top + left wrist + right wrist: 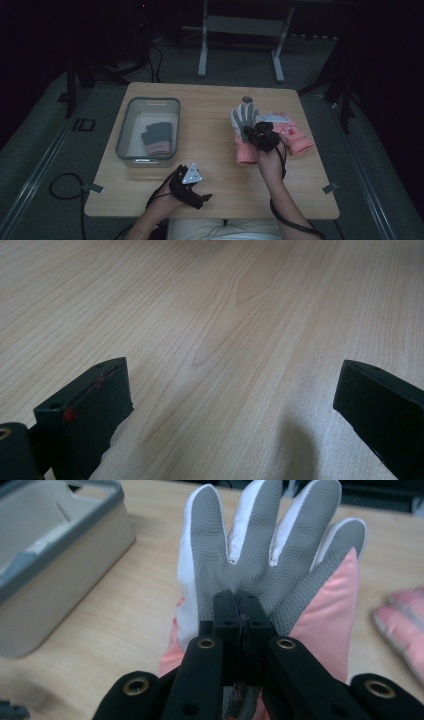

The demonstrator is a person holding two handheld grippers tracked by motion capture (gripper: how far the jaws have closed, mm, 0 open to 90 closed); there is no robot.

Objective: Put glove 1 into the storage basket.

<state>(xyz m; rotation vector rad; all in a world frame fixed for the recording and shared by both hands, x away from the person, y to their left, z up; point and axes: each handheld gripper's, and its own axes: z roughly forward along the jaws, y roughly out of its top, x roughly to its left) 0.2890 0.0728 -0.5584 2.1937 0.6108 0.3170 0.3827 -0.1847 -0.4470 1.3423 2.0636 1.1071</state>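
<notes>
On the table's right half: our right gripper (pixel 239 611) pinching a pink-and-grey glove (pixel 270 555), lifted, fingers spread.
We note its mate (pixel 292 132) just beside it, a grey bin (pixel 127 125) holding a dark glove (pixel 157 138) left, bare wood between; our left gripper (pixel 230 405) rests wide open at the near edge.

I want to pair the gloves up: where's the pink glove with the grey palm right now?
In the high view, the grey-palmed pink glove is right of table centre, pinched in the right hand-held gripper, beside the other pink glove.
</notes>
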